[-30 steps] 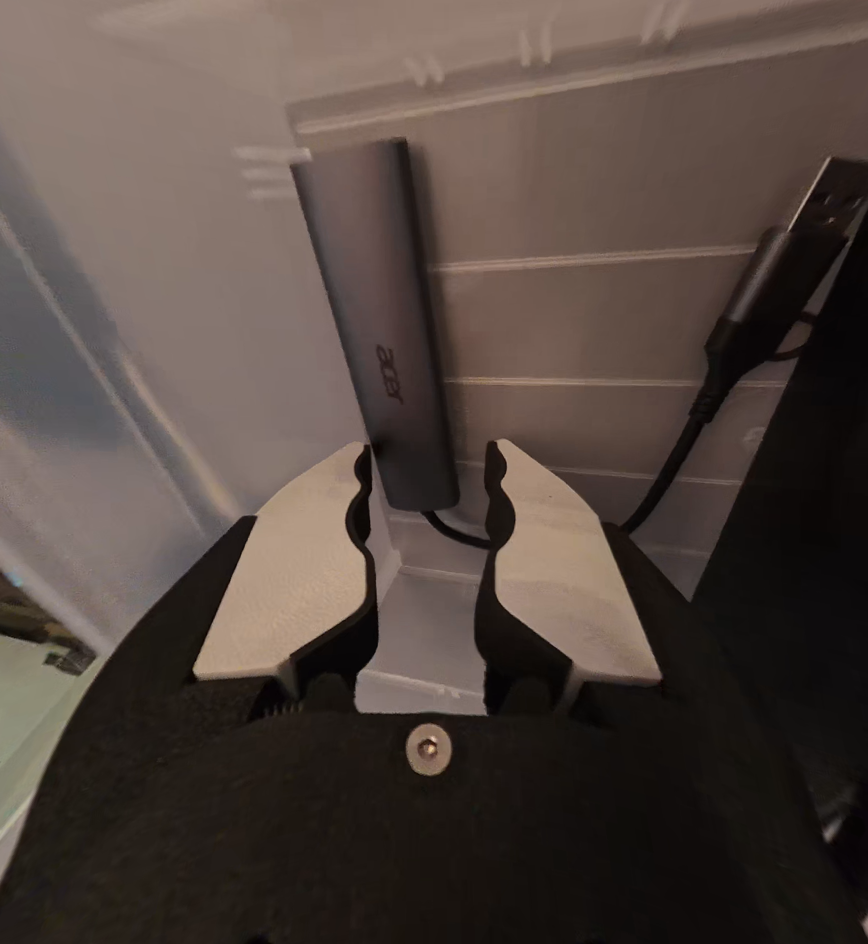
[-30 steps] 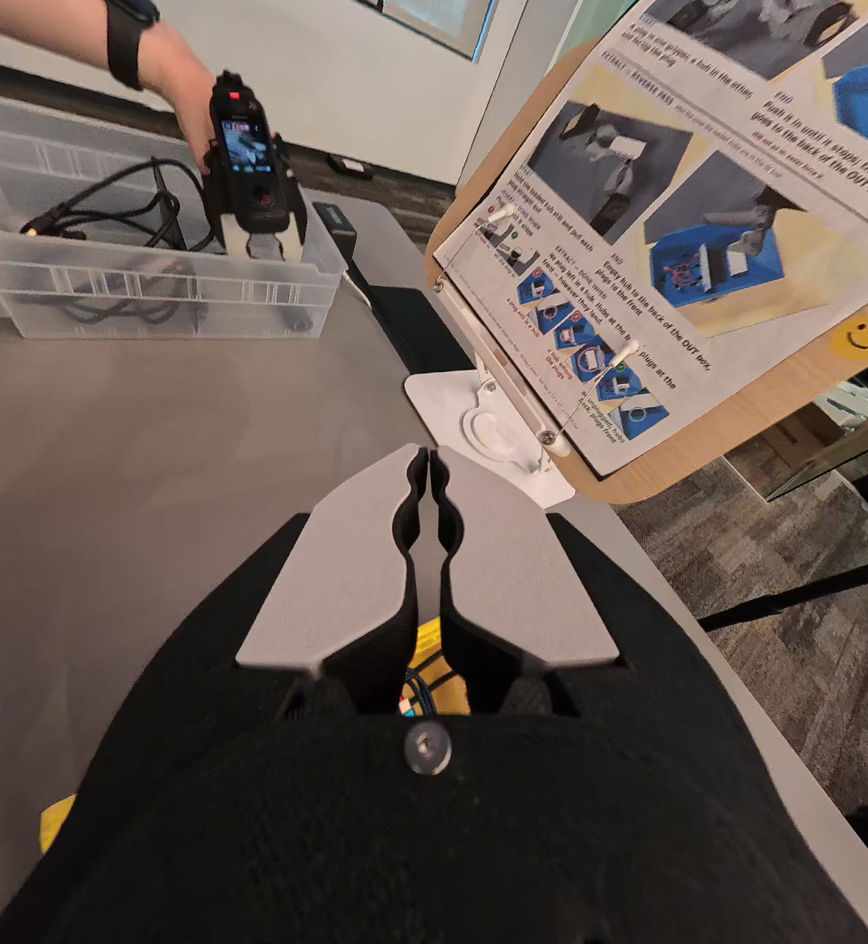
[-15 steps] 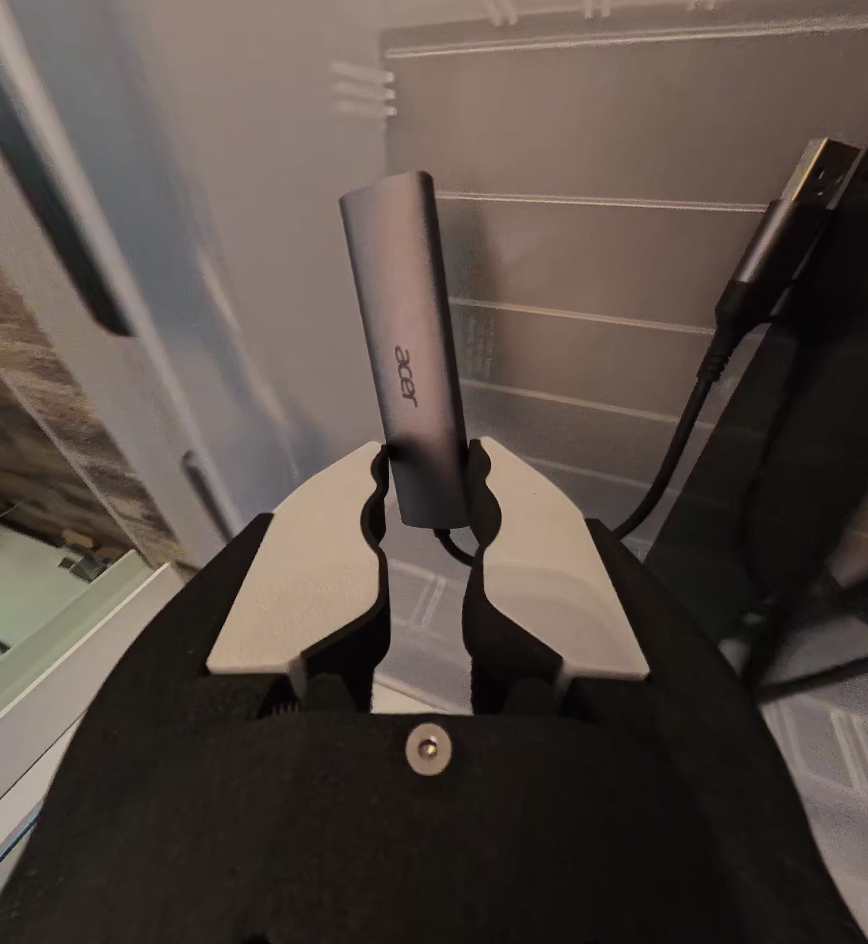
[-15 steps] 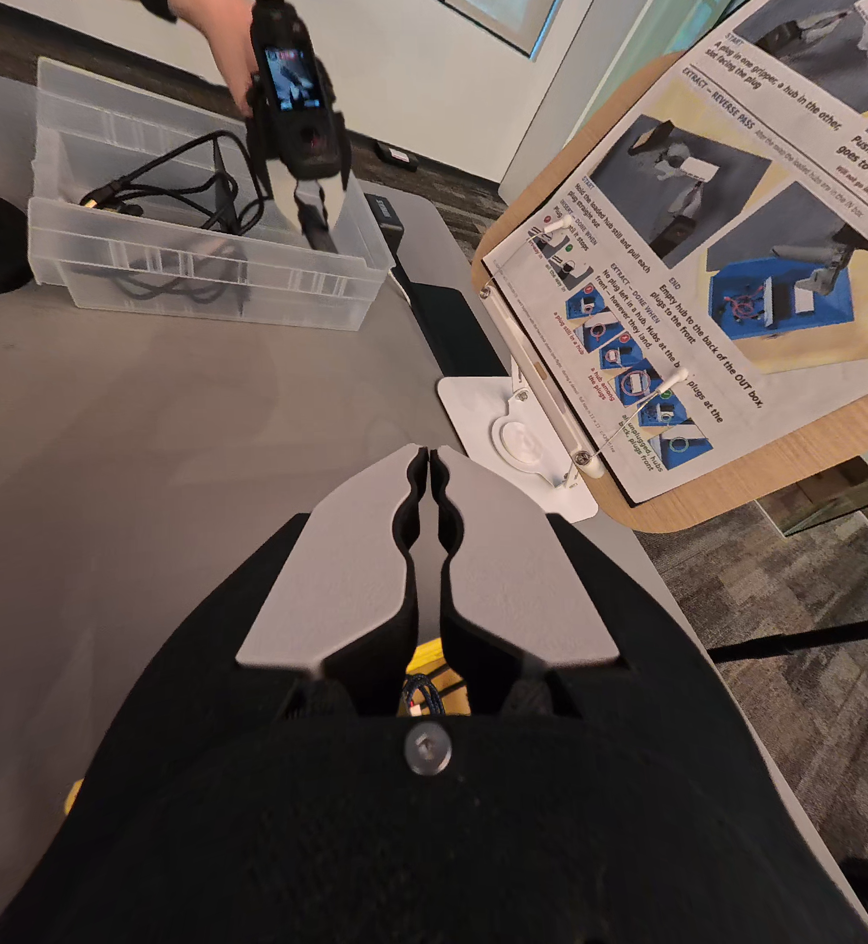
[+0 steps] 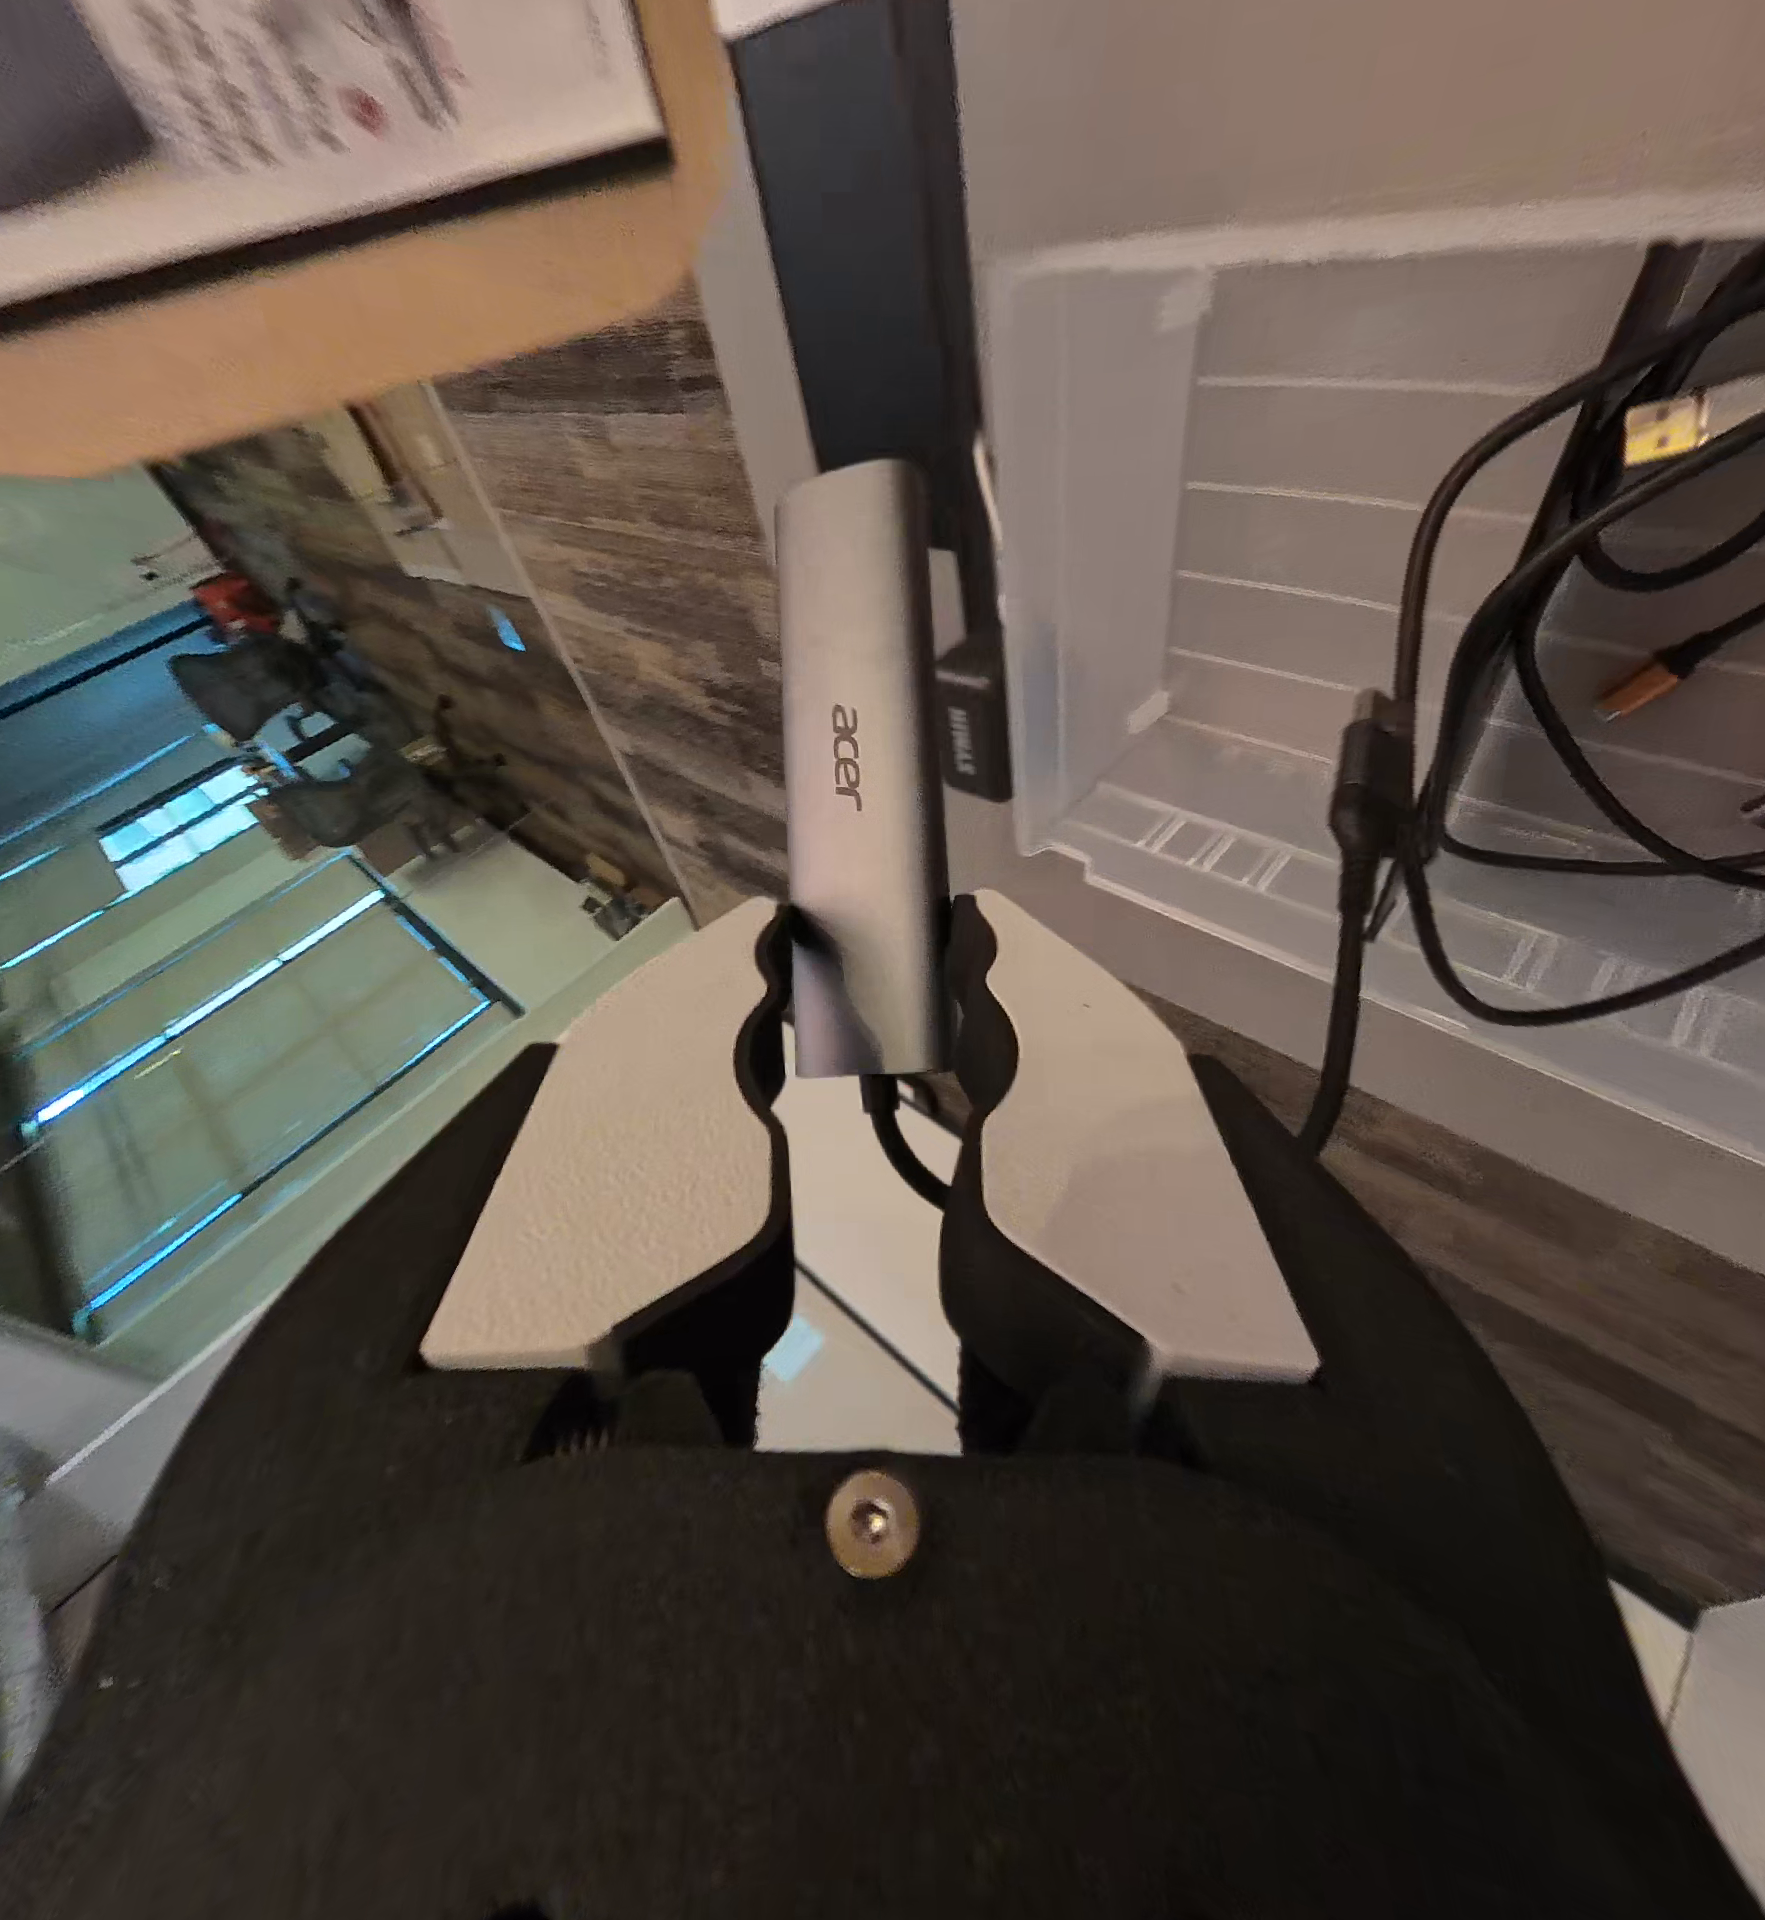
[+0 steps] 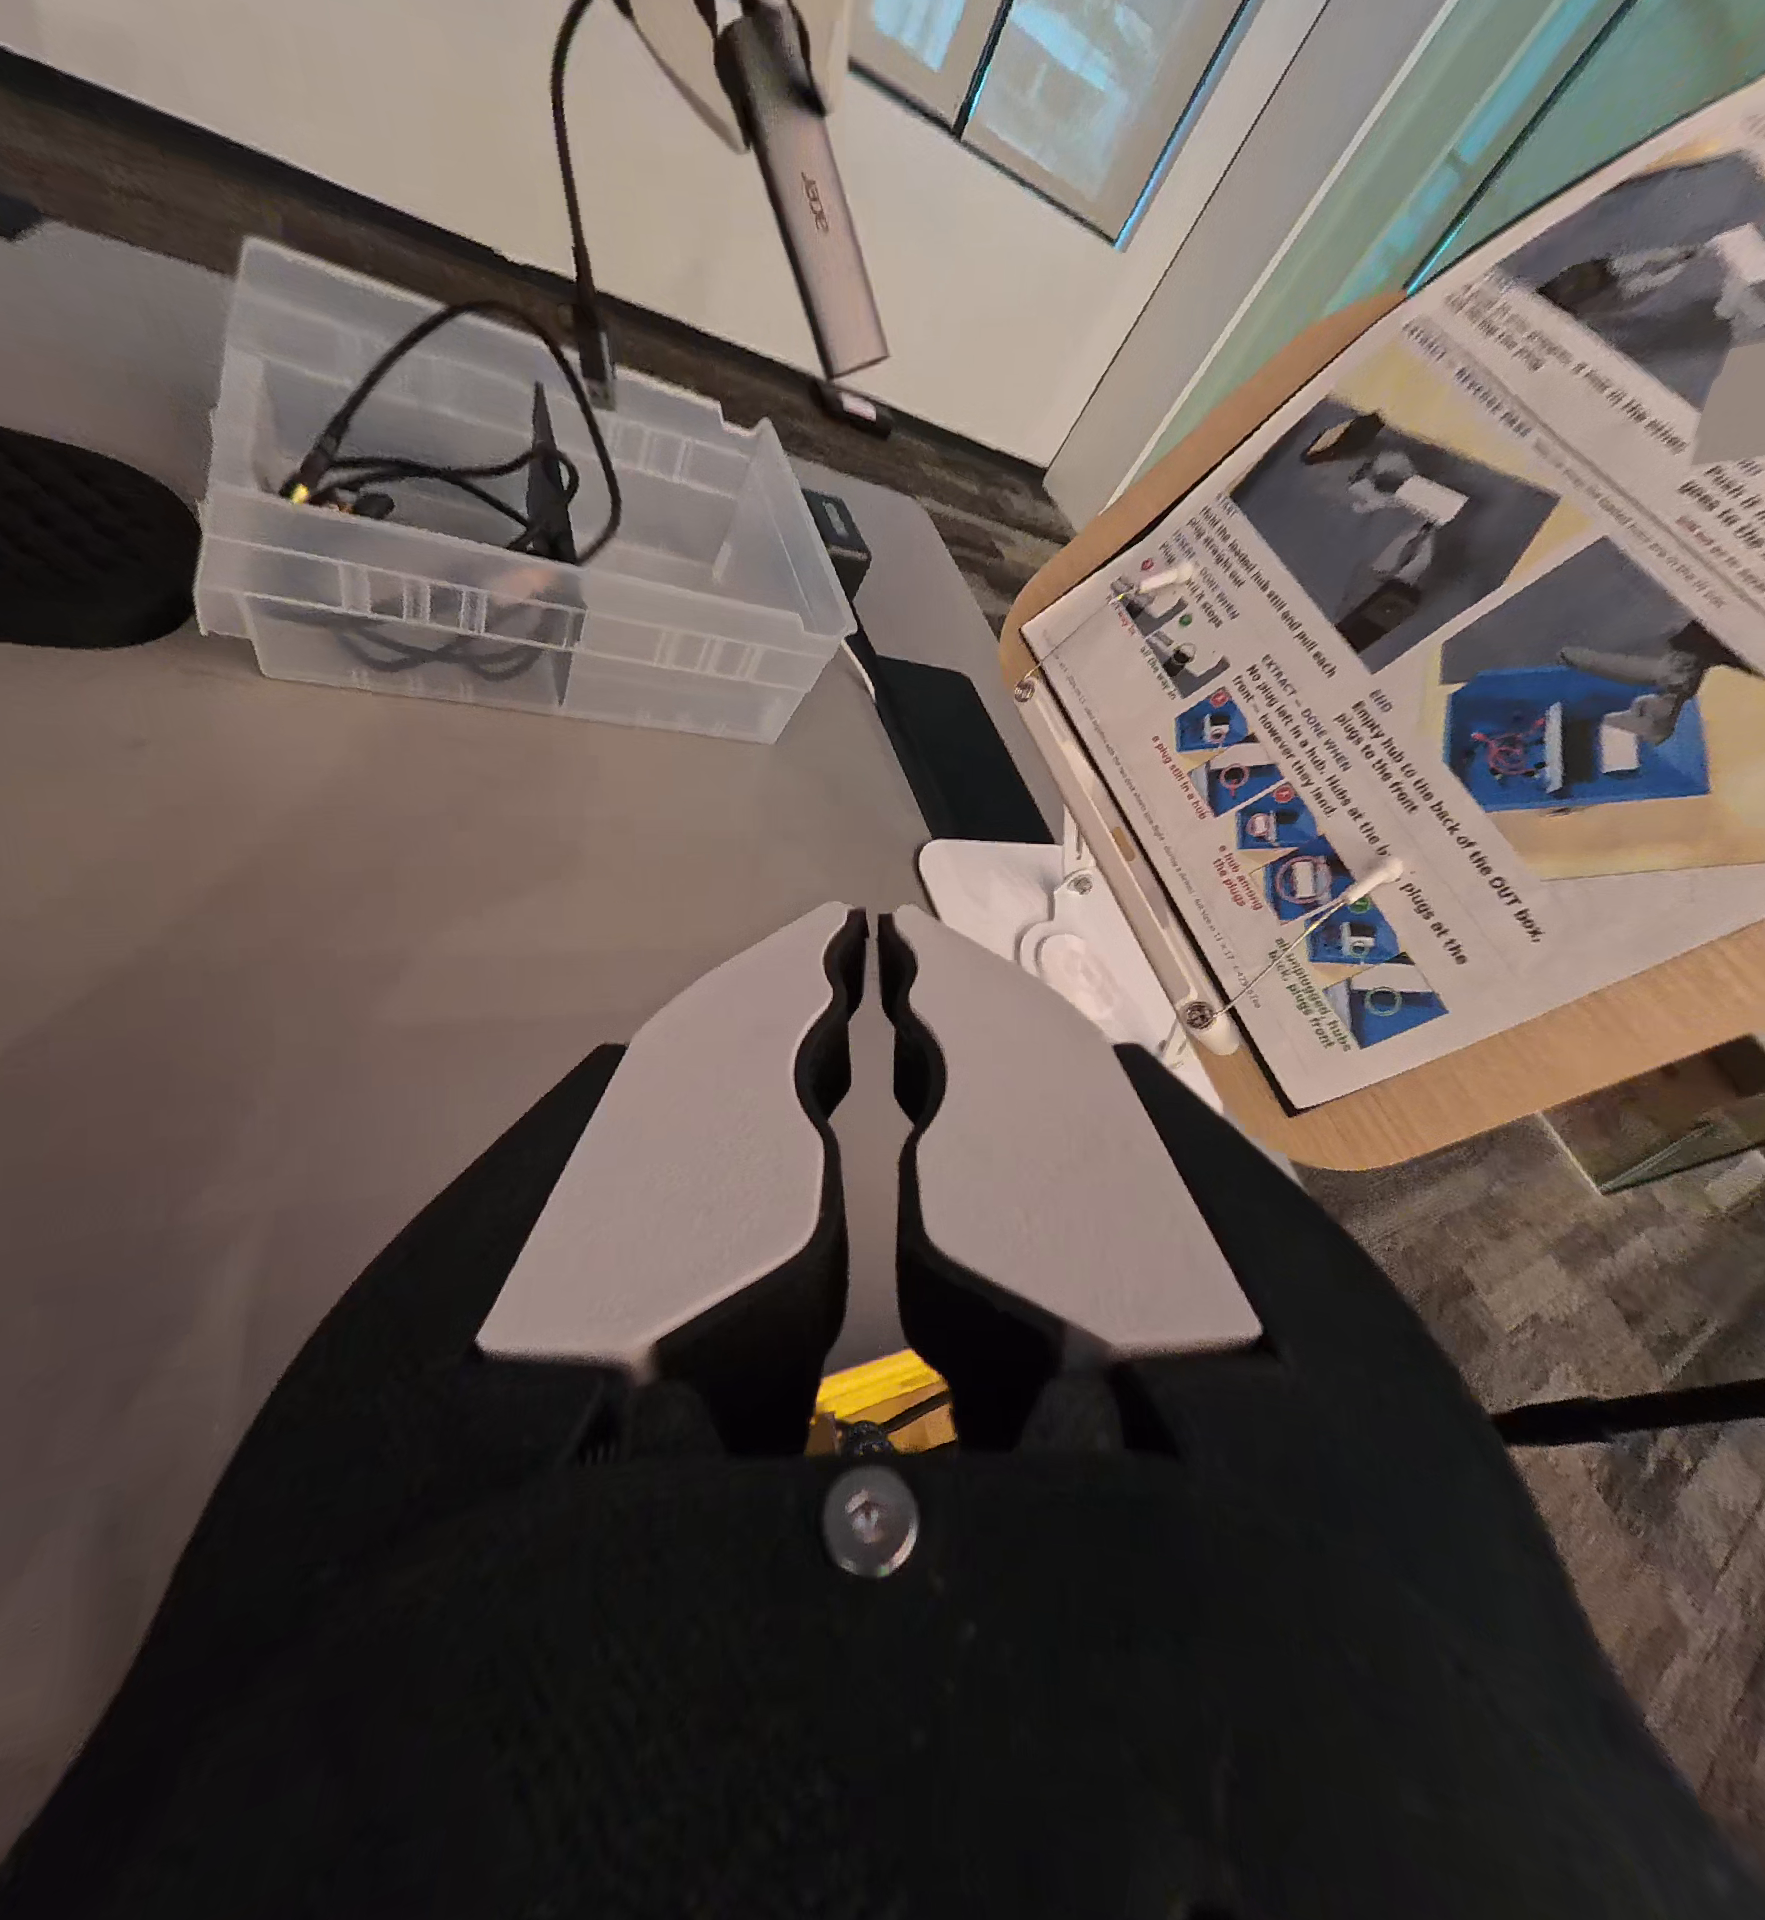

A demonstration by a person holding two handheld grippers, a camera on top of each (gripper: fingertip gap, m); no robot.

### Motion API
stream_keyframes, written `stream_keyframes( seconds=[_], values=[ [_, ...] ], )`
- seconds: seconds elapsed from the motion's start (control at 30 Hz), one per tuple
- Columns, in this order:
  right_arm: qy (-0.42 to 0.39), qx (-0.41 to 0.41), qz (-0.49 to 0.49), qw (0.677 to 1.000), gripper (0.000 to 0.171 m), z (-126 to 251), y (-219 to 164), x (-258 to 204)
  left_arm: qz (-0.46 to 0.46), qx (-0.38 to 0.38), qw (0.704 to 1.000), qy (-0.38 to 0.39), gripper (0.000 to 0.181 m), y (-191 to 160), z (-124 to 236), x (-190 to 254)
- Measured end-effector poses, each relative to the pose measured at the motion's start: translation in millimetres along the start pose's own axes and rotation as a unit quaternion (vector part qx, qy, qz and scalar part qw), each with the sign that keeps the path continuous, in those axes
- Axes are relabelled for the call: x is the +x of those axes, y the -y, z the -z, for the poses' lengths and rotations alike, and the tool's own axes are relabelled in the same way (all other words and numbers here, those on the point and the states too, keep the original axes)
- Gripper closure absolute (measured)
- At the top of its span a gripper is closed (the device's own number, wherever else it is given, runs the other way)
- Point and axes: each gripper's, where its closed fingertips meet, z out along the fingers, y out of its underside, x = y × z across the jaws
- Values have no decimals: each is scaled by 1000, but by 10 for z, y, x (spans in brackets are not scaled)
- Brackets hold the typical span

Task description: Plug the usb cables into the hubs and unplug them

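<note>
1. Pinching the hub [image 5: 862,769] near its cabled end, the left gripper [image 5: 867,935] is seen low and centre in the left wrist view; the grey bar is held so that its free length projects forward, which would leave the side ports reachable for a plug.
2. The hub's own cable [image 5: 1351,914] is seen trailing from behind the fingers towards the right of the frame and up into the clear bin [image 5: 1096,831], so the hub is judged to be lifted clear of the bin and not resting on anything.
3. In the right wrist view the same hub [image 6: 821,218] is seen at top centre, hanging tilted in the air above the bin [image 6: 545,665], with its lead drooping down at upper left of it.
4. More cables [image 5: 1543,582] are left coiled in the bin at the right of the left wrist view; a plug from there is presumably needed next.
5. The right gripper [image 6: 873,935] is held low over the grey table [image 6: 286,935], pointed towards the bin, its jaws pressed almost together with nothing between them.
6. An instruction board [image 6: 1480,727] is propped at the right edge of that frame, well apart from both grippers.
7. No plug is seated in the hub as far as can be seen, so the plugging step is judged not yet done.
</note>
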Motion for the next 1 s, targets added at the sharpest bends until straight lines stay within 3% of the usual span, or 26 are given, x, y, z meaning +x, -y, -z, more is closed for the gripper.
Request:
stream_keyframes(
  seconds=[0.13, 0.27, 0.4, 0.53, 0.73, 1.0],
  values=[
    [-5, 26, -2, 1000, 168, 322, 157, 18, 3, 43, 999, 22, 152, 509, 562, -204],
    [-4, 21, 1, 1000, 167, 710, 178, -22, 25, 152, 988, 5, 153, 1398, 813, -68],
    [-31, -3, -1, 1000, 167, 1095, 84, -7, 51, 251, 966, -27, 152, 2268, 621, 348],
    [-42, -4, -16, 999, 166, 1338, 19, -6, 86, 289, 950, -77, 152, 2854, 131, 818],
    [-49, -18, -31, 998, 166, 1415, -138, 55, 117, 268, 945, -146, 152, 3139, -588, 1285],
    [-55, -5, -58, 997, 165, 1413, -232, 181, 148, 263, 933, -194, 153, 3157, -894, 1537]
  ],
)
